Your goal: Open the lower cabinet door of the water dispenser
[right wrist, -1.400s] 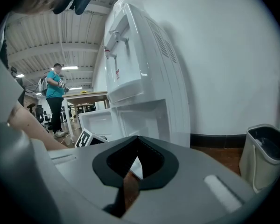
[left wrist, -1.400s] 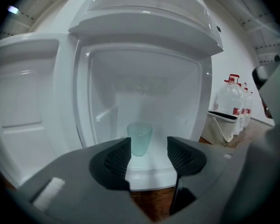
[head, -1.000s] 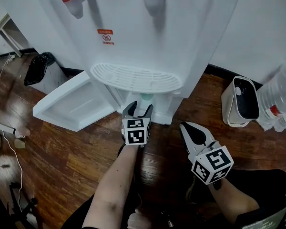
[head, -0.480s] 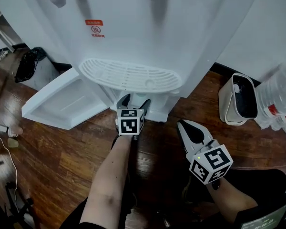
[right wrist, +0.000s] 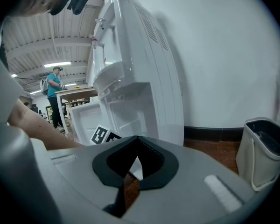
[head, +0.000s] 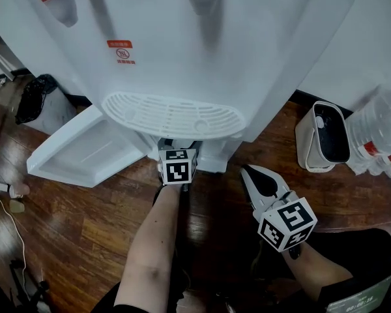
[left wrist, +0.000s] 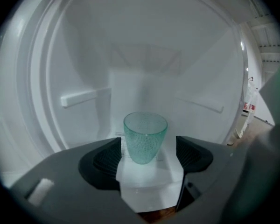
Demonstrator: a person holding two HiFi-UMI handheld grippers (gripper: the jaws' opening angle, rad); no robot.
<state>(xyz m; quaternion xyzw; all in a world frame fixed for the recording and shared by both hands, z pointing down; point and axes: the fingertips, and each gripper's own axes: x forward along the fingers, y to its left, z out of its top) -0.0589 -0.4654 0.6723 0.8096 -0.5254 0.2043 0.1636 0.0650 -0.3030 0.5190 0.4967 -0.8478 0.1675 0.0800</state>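
Under the tray [head: 173, 115], the left hand-held gripper [left wrist: 148, 155] had just been opening its jaws, now wide, a cup [left wrist: 145, 134] between them ungripped; lower right, the right hand-held gripper [right wrist: 137, 143] was closed, empty; the door [head: 85, 150] hung open at middle left.

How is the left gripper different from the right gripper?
The left gripper has its fingers wide apart, having just been opening, a green cup ungripped in the gap; the right gripper has its fingers shut on nothing. The left gripper reaches into the open lower cabinet; the right gripper hangs back over the wooden floor. Both carry a marker cube.
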